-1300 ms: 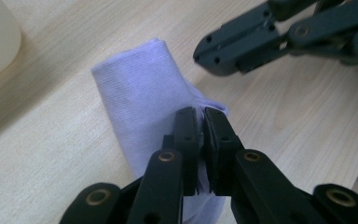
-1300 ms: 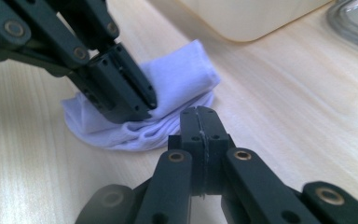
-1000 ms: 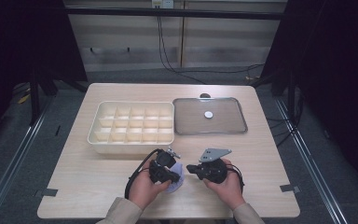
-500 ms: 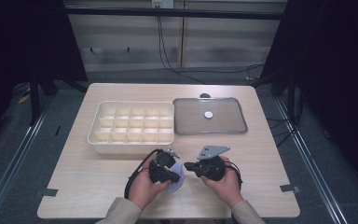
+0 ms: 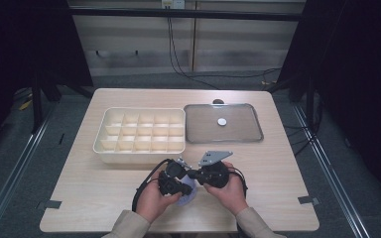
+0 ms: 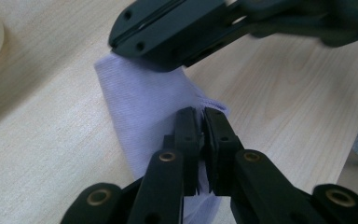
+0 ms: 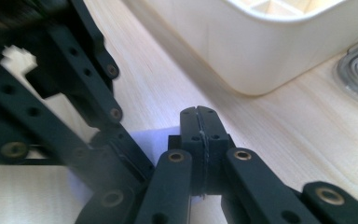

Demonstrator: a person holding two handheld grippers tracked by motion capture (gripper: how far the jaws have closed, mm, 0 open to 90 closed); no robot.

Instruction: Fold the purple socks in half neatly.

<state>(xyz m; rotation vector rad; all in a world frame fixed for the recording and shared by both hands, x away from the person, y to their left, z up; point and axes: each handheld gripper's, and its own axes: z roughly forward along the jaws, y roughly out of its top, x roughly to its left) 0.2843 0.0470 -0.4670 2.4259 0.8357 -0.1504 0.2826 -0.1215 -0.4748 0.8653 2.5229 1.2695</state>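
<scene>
Both grippers were clamped on the lilac cloth (image 6: 144,102): your left gripper (image 6: 201,116) and right gripper (image 7: 198,116). You were mid-fold; next likely needed laying it flat.

Right gripper (image 5: 197,174) now closer to left gripper (image 5: 179,182) than one second ago; gap between them gone in high view. Its grey plate (image 5: 215,157) shifted a little toward table middle. Right hand (image 5: 229,191) follows same way. Jaws of right gripper now meet lilac cloth (image 5: 186,197).
</scene>
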